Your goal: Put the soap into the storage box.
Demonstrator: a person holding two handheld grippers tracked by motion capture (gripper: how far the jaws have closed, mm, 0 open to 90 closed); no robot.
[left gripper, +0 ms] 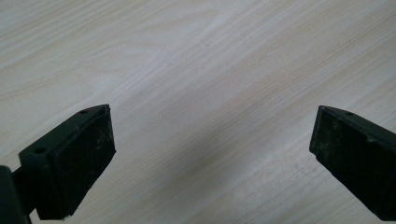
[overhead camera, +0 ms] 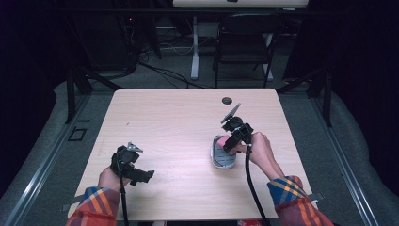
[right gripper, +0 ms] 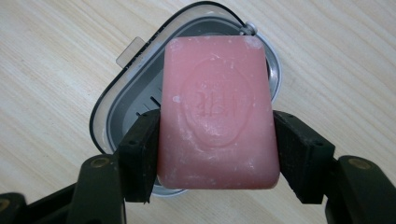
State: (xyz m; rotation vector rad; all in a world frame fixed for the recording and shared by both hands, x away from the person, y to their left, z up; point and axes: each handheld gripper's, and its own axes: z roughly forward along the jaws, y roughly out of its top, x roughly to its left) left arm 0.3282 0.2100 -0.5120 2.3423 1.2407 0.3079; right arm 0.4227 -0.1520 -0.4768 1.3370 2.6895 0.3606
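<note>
Soap [right gripper: 217, 112] sits clamped in the right gripper [right gripper: 217, 154], pink bar pinched across its sides by both black jaws, held right over the dish [right gripper: 119, 116]. From the high view the right gripper [overhead camera: 234, 136] hangs above the dish [overhead camera: 223, 157] at the table's [overhead camera: 179, 117] right half, soap [overhead camera: 221, 140] a sliver of pink at its tip. Whether the bar's far end already touches the grey insert, I can't tell. Looks like the placing step: soap going into the dish. Next move calls for lowering it flat onto the slotted grey insert, squared up inside the rim, then letting the jaws spread without dragging the bar back out.

Left gripper [overhead camera: 126, 162] rests near the table's left front, well apart from the action; its jaws stand wide with bare wood between them, grasping nothing.

Writing? An oval stamp is pressed into the soap's face with raised letters inside, too worn and soft to read. A small clear tab juts from the dish's rim, blank as far as I can see.
</note>
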